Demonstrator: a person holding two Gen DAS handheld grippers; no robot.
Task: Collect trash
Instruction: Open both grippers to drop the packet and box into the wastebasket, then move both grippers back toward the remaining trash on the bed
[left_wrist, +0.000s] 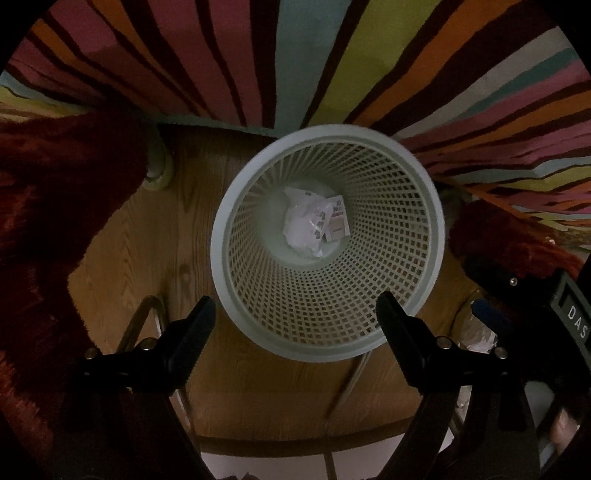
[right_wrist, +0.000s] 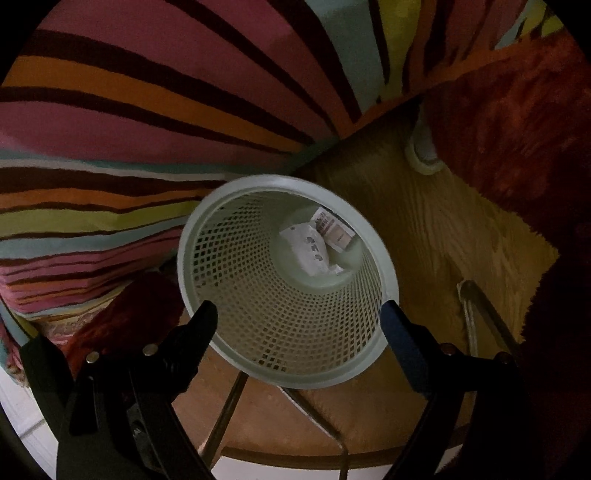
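- A wooden floor (left_wrist: 122, 258) with visible grain lies at the centre of both views, dimly lit.
- A striped cloth (left_wrist: 303, 62) in pink, orange, teal and lime fills the left wrist view from ten to two o'clock.
- Dark red shaggy fabric (left_wrist: 55, 192) sits at nine o'clock.
- Thin metal legs (right_wrist: 480, 317) cross the floor at four o'clock in the right wrist view.

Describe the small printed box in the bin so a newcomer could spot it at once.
Start at the pale mesh wastebasket standing on the wooden floor beside the striped fabric. Look down to its bottom, where crumpled white paper lies. The box rests against that paper: flat-sided and rectangular, with reddish print, not crumpled.
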